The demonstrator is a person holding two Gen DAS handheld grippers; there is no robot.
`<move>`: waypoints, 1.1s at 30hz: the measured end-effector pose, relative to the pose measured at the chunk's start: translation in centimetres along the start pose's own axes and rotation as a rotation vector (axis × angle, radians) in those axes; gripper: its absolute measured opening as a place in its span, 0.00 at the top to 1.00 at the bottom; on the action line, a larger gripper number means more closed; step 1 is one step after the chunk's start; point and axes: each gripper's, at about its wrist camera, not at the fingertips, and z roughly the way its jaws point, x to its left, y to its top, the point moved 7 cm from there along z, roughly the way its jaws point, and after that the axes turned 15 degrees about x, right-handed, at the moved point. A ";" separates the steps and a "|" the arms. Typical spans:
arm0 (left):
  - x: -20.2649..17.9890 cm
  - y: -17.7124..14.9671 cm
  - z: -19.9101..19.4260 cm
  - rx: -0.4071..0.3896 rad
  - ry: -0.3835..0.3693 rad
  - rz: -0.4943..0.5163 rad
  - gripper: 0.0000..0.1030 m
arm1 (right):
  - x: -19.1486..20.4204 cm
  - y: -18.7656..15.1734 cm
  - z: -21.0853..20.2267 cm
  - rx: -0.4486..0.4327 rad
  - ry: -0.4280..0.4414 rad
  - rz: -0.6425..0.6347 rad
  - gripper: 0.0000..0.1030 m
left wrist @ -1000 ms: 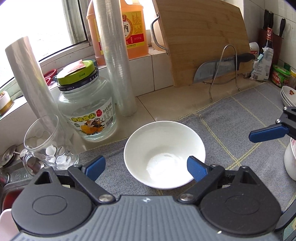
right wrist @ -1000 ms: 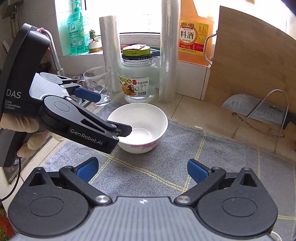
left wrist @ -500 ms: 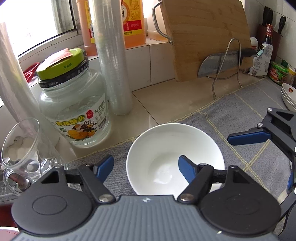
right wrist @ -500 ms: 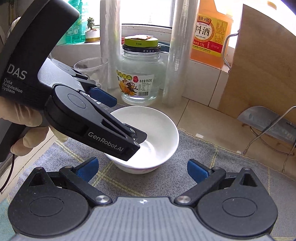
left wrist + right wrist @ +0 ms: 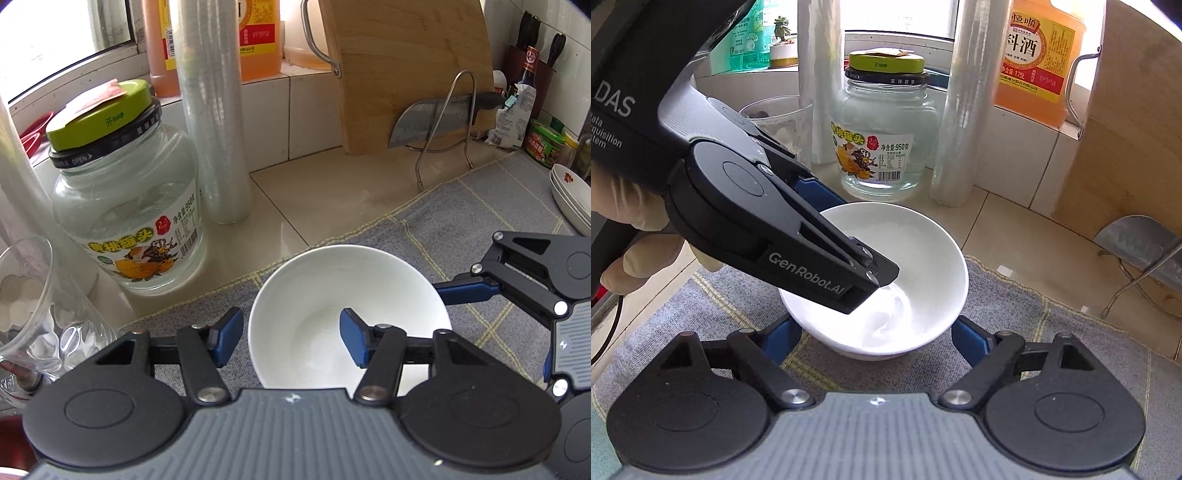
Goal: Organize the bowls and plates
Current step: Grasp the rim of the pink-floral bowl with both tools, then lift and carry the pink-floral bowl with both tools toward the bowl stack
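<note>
Both hand-held grippers nearer, jaws just narrowing: left (image 5: 290,338) astride white bowl (image 5: 332,295) rim, right (image 5: 875,338) flanking it.

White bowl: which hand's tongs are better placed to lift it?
Probably left: the left tongs, just closing, straddle the round white ceramic bowl at its rim, one finger inside. The right tongs, also closing, only flank it.
</note>
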 end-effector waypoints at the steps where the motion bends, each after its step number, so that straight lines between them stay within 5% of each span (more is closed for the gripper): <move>1: 0.0 0.1 0.0 -0.001 -0.003 0.001 0.45 | 0.0 0.0 0.0 -0.001 0.000 -0.003 0.13; 33: -2.9 -0.4 -2.4 -0.005 -0.052 0.041 0.51 | 0.3 -0.9 -3.0 0.005 -0.001 -0.043 0.14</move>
